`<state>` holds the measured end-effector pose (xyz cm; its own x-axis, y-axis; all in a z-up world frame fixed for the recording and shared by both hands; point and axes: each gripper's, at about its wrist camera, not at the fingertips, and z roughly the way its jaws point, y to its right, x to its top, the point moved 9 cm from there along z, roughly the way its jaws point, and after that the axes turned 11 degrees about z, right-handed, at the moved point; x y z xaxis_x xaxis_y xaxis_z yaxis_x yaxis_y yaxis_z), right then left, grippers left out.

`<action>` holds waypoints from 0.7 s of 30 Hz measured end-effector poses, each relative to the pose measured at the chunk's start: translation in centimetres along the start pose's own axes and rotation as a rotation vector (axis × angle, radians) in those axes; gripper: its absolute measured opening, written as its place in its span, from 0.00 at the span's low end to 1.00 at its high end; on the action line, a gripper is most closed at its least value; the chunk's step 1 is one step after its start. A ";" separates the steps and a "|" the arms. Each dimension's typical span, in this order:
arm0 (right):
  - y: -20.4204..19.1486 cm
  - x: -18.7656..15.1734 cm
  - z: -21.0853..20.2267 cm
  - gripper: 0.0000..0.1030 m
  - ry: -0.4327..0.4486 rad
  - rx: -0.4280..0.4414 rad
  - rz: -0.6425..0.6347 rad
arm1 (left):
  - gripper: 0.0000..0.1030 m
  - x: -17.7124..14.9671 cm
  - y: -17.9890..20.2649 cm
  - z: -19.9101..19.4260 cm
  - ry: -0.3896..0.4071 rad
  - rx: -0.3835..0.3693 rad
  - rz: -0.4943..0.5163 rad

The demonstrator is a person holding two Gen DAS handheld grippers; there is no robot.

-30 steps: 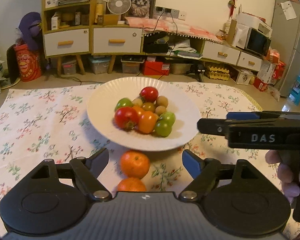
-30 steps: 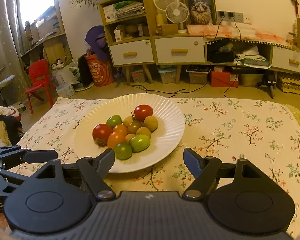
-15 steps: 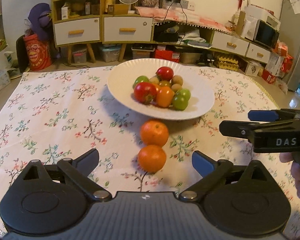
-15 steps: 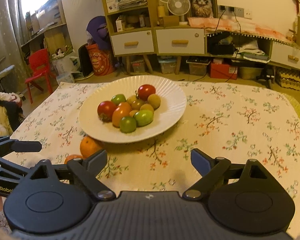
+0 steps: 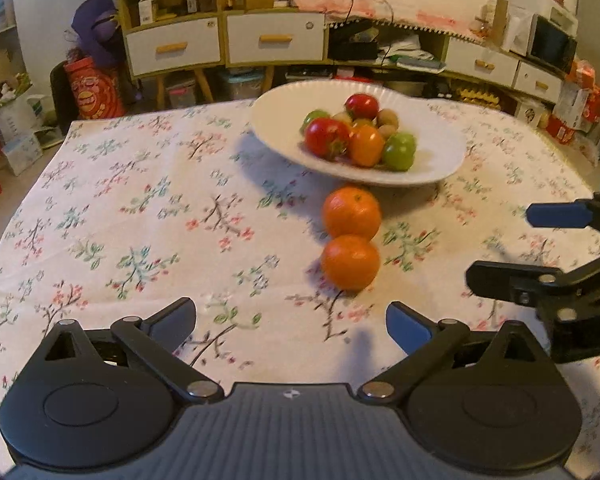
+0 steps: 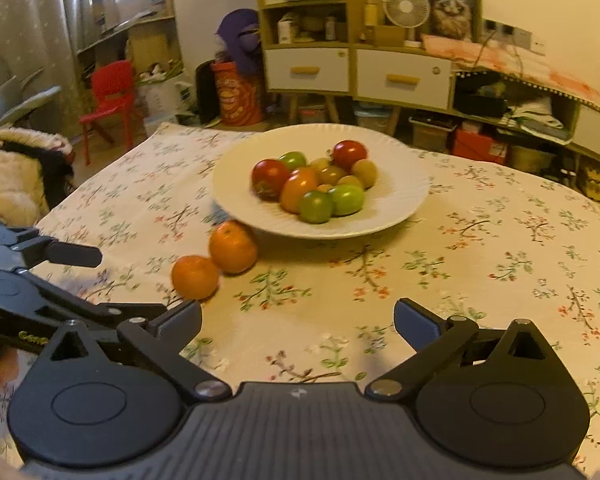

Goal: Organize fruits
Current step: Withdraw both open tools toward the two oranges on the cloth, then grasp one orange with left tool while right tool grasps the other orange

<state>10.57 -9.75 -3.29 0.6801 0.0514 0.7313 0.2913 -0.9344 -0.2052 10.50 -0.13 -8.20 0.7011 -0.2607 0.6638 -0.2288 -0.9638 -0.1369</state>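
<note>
A white plate [image 5: 432,152] on the floral tablecloth holds several small fruits: red tomatoes [image 5: 326,138], green ones, an orange one and brownish ones. Two oranges lie on the cloth just in front of the plate, the far orange [image 5: 352,212] by its rim and the near orange [image 5: 350,262] touching it. My left gripper [image 5: 288,314] is open and empty, short of the near orange. My right gripper [image 6: 296,314] hangs over bare cloth with its jaws opening and nothing between them. From it the plate [image 6: 396,196] is ahead and the oranges [image 6: 195,277] ahead-left.
The right gripper [image 5: 512,246] shows at the right edge of the left wrist view. The tablecloth [image 5: 140,220] spreads wide to the left of the fruit. Beyond the table stand drawers [image 6: 402,78], shelves, a red chair [image 6: 110,98] and floor clutter.
Both grippers have opened wider and drawn back from the plate while tipping downward. The two oranges now lie in full view ahead of the left gripper and have entered the right wrist view.
</note>
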 end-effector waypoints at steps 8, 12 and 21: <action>-0.2 -0.8 0.4 0.99 -0.024 -0.016 -0.004 | 1.00 -1.4 -0.5 1.2 -0.032 0.020 -0.030; 0.2 -1.2 0.9 0.99 -0.040 -0.041 0.001 | 1.00 -1.2 -0.2 1.4 0.000 0.021 -0.028; 2.0 -1.6 1.6 0.99 -0.078 -0.144 0.022 | 1.00 -0.1 1.0 2.0 0.073 0.012 -0.014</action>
<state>11.17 -11.15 -5.88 0.7369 0.0523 0.6740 0.1803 -0.9761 -0.1213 11.52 -1.19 -9.88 0.6527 -0.2430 0.7176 -0.2107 -0.9680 -0.1362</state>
